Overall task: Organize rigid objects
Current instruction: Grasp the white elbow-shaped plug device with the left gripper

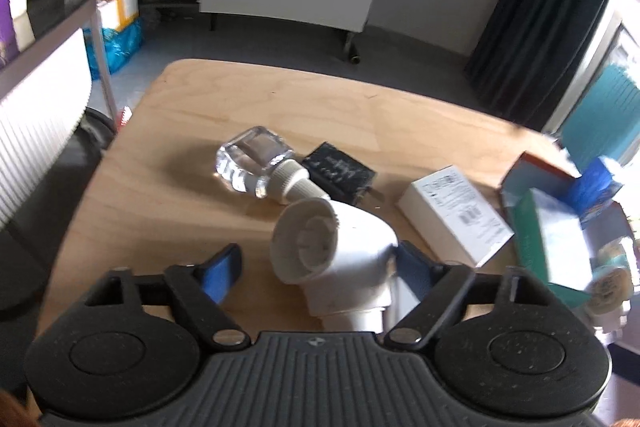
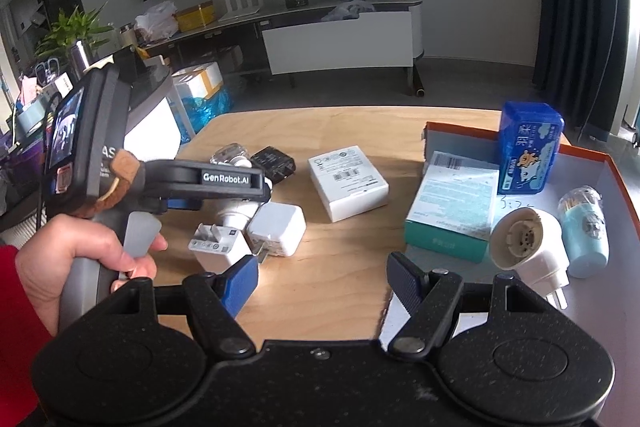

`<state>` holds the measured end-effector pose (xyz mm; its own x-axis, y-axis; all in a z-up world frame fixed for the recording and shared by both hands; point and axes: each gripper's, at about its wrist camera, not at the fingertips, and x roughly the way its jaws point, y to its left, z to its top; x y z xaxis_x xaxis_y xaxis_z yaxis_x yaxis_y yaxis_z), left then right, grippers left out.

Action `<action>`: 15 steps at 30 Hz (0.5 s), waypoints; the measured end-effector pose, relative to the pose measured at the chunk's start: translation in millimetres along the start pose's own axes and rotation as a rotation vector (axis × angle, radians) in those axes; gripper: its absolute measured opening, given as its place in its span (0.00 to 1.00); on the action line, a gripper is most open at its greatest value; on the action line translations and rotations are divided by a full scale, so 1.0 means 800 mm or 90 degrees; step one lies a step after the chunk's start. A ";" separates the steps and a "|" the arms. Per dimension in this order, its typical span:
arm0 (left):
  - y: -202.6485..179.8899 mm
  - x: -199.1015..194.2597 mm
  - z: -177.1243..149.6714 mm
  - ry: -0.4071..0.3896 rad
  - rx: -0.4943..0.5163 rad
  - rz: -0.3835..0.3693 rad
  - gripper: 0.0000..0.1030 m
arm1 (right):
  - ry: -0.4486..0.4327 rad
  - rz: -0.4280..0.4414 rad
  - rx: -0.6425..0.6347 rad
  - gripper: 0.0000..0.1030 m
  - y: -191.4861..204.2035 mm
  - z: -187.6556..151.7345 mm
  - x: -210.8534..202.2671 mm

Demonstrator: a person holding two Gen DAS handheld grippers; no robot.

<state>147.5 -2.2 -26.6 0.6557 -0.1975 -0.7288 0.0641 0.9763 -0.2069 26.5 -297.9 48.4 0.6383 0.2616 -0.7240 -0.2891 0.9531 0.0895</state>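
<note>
1. Left gripper (image 1: 316,267) is low over the wooden table (image 1: 192,195), with the white plastic plug-in socket piece (image 1: 340,255) between its blue-padded fingers (image 1: 222,273).
2. The right pad touches it and the left pad stands clear: jaws not clamped.
3. Right gripper (image 2: 324,273) hangs wide apart, holding nothing, beside the orange-rimmed tray (image 2: 624,183).

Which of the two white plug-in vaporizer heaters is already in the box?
The plug-in heater beside the light blue bottle, lying inside the orange-rimmed box. The other heater lies on the wooden table between the left gripper's fingers.
</note>
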 end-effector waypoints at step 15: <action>-0.006 0.012 -0.003 -0.014 0.050 0.021 0.67 | 0.014 0.005 -0.021 0.82 0.014 -0.004 0.009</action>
<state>151.4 -8.8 -34.5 0.6741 -0.1644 -0.7201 0.1003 0.9863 -0.1312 25.4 -285.6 42.4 0.6201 0.2654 -0.7383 -0.3177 0.9454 0.0730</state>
